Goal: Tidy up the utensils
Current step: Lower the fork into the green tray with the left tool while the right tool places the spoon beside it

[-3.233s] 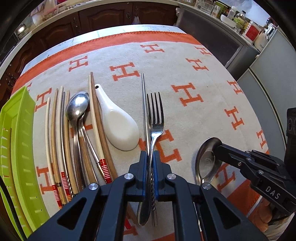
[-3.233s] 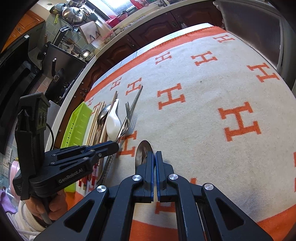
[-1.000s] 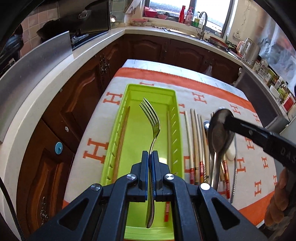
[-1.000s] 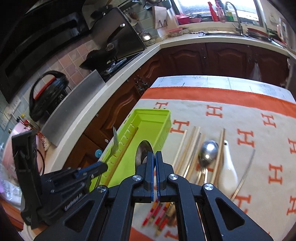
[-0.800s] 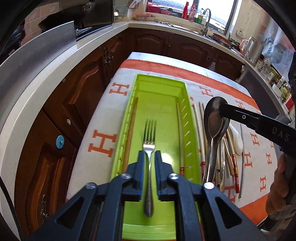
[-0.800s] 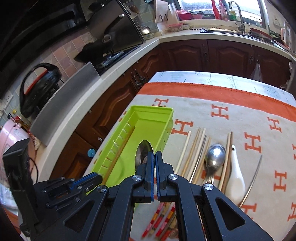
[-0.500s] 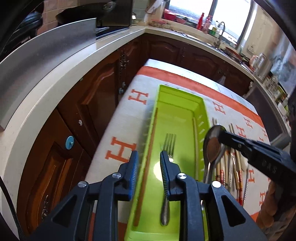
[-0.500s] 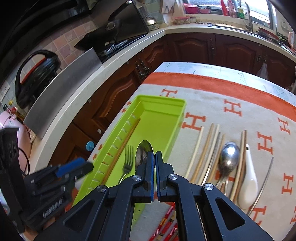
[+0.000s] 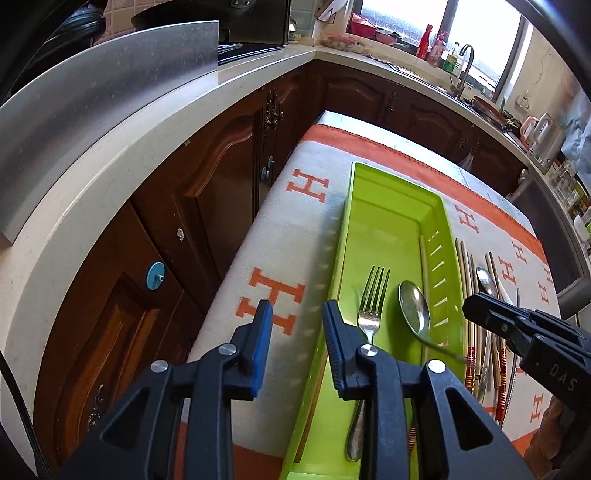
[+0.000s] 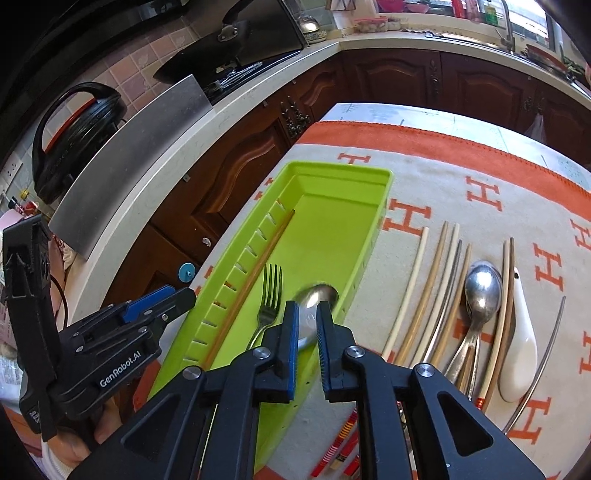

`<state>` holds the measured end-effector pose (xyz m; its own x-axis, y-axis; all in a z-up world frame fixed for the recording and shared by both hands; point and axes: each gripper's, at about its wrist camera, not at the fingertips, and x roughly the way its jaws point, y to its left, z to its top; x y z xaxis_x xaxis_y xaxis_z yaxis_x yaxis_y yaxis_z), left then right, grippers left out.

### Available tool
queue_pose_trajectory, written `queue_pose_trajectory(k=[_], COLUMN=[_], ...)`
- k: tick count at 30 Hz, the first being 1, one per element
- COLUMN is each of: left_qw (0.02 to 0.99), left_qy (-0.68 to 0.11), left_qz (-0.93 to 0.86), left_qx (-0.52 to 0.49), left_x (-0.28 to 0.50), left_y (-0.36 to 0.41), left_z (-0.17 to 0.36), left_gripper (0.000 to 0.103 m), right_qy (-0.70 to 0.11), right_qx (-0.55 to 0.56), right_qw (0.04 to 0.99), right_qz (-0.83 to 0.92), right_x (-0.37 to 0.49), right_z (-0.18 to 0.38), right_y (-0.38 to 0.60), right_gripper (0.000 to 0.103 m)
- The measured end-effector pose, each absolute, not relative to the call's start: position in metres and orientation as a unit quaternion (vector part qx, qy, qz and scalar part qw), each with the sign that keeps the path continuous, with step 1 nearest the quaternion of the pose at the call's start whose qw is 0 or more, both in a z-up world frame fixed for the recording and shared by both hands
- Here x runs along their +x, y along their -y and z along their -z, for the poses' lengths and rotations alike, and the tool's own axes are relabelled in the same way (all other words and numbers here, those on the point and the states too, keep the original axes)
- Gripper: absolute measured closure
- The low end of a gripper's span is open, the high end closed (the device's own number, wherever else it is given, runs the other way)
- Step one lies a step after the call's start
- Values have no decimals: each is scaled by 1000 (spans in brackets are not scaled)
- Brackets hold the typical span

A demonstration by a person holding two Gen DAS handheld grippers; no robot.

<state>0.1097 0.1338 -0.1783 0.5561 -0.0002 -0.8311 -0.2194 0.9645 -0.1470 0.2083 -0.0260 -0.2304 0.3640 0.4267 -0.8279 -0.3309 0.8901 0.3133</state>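
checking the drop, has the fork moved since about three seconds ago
Yes. The fork went from the blanket beside the white spoon into the green tray.

A home kitchen. Dark wooden cabinets (image 9: 229, 177) run under a pale worktop (image 9: 122, 147). A sink tap (image 9: 463, 62) stands below the window (image 9: 476, 29), beside a tiled wall (image 10: 125, 74).

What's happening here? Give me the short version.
A person with a claw in each hand is sorting cutlery into a green tray. A fork and a spoon now lie side by side in it, with a chopstick along each side wall. The left claw is open with nothing between its jaws; the right claw has just been opening over the spoon. More chopsticks, a metal spoon and a white spoon wait on the cloth beside the tray.
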Motion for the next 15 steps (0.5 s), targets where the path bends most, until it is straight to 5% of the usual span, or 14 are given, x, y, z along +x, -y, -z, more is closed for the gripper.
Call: queue_pose_trajectory(k=[15], left_qw=[878], left_qy=[-463], left_qz=[-53], left_qx=[-110], left_x=[106], left_y=[-119], left_z=[166], left_gripper=[76], right_qy=[-504], right_qx=[55], right_qw=[837], right_qz=[-206], right_x=[180], right_z=[211], right_y=[69], right_gripper=[93])
